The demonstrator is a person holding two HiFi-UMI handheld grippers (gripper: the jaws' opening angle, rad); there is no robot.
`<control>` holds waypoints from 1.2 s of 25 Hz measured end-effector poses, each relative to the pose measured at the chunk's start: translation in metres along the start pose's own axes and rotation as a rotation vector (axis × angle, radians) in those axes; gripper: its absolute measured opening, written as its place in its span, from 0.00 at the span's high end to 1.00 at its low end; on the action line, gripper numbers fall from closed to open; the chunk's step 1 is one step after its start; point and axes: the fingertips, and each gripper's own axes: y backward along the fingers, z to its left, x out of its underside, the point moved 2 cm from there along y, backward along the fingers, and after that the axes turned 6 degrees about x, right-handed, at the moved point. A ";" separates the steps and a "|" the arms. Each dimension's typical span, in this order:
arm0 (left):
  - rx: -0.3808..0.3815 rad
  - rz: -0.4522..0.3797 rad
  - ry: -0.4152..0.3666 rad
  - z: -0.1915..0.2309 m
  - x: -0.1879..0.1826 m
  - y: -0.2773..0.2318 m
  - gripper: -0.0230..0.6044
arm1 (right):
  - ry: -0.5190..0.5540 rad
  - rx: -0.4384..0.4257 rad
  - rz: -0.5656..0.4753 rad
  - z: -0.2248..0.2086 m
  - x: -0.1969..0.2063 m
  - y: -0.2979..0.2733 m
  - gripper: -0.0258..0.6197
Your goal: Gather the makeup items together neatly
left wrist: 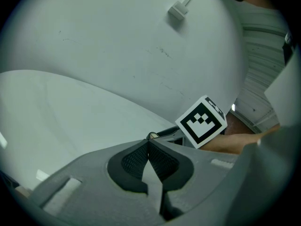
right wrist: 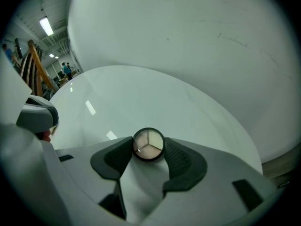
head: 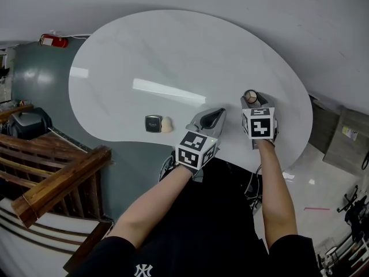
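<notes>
White, glossy, kidney-shaped bench [head: 173, 56], seen from above against a pale wall; a brown wooden stair railing [head: 57, 175] lies off its left end. From the person's black top [head: 213, 224] two bare forearms reach to the near edge of the bench, each ending in grey tongs that carry a cube with black-and-white square markers. Left tongs [head: 218, 114]: held over the near edge at mid-bench, angled toward the far right. In the left gripper view the dark ribbed pads of this pair [left wrist: 148, 142] meet at their tips, with nothing gripped between them, and the marker cube of the other pair [left wrist: 202, 121] shows just beyond. Right tongs [head: 251, 98]: just to the right of the left pair, tilted steeply down over the right part of the bench. In the right gripper view they are clamped on a small round black-rimmed compact [right wrist: 148, 144] holding three pale pans, one pad against each side of the rim and the pans facing the camera. Whether the compact rests on the bench or is lifted off it cannot be told. A small square dark case [head: 153, 123] lies near the front edge, left of the left tongs and well apart from the compact. A beige egg-shaped makeup sponge [head: 166, 125] lies just beside the right edge of the case.
</notes>
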 end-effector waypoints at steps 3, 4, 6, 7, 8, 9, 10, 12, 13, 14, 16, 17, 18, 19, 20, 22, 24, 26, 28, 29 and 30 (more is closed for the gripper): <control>0.002 -0.007 0.003 -0.001 0.000 0.007 0.95 | 0.002 0.000 -0.012 0.005 -0.003 0.006 0.62; 0.004 -0.010 0.002 -0.001 0.001 0.010 0.95 | 0.003 -0.002 -0.018 0.008 -0.003 0.009 0.62; 0.009 -0.014 0.003 -0.002 0.002 0.016 0.95 | 0.005 -0.011 -0.031 0.014 -0.005 0.015 0.62; 0.010 -0.015 0.005 -0.002 0.004 0.019 0.95 | 0.007 -0.017 -0.039 0.019 -0.006 0.019 0.62; 0.012 -0.017 0.006 -0.002 0.007 0.023 0.95 | 0.010 -0.023 -0.048 0.024 -0.007 0.024 0.62; 0.013 -0.019 0.006 -0.002 0.009 0.027 0.95 | 0.014 -0.029 -0.057 0.030 -0.007 0.028 0.62; 0.014 -0.021 0.005 -0.002 0.011 0.032 0.95 | 0.016 -0.035 -0.064 0.036 -0.007 0.033 0.62; 0.015 -0.027 0.003 -0.002 0.016 0.043 0.95 | 0.012 -0.050 -0.074 0.050 -0.005 0.043 0.62; 0.016 -0.030 0.001 -0.002 0.018 0.049 0.95 | 0.008 -0.058 -0.078 0.058 -0.003 0.048 0.62; 0.017 -0.035 -0.003 -0.002 0.020 0.056 0.95 | 0.005 -0.066 -0.085 0.066 -0.002 0.053 0.62; 0.017 -0.046 -0.008 -0.001 0.023 0.071 0.95 | 0.004 -0.088 -0.108 0.086 -0.001 0.063 0.62; 0.015 -0.052 -0.010 0.000 0.025 0.079 0.95 | 0.005 -0.102 -0.120 0.096 -0.001 0.067 0.62; 0.013 -0.057 -0.011 0.002 0.027 0.087 0.95 | 0.008 -0.116 -0.132 0.107 0.000 0.071 0.62; 0.009 -0.061 -0.012 0.004 0.029 0.094 0.95 | 0.013 -0.129 -0.142 0.117 0.001 0.075 0.62; 0.005 -0.064 -0.013 0.006 0.031 0.102 0.95 | 0.019 -0.140 -0.150 0.128 0.002 0.078 0.62; -0.004 -0.070 -0.014 0.011 0.036 0.119 0.95 | 0.035 -0.161 -0.157 0.150 0.005 0.083 0.62; -0.013 -0.076 -0.014 0.017 0.042 0.135 0.95 | 0.055 -0.180 -0.161 0.172 0.008 0.087 0.62; -0.020 -0.083 -0.014 0.022 0.047 0.150 0.95 | 0.076 -0.192 -0.165 0.190 0.010 0.088 0.62; -0.029 -0.086 -0.012 0.028 0.053 0.163 0.95 | 0.092 -0.201 -0.165 0.207 0.013 0.087 0.62; -0.035 -0.086 -0.011 0.031 0.056 0.169 0.95 | 0.099 -0.206 -0.163 0.216 0.015 0.086 0.62; -0.040 -0.087 -0.010 0.033 0.058 0.175 0.95 | 0.106 -0.210 -0.160 0.223 0.016 0.085 0.62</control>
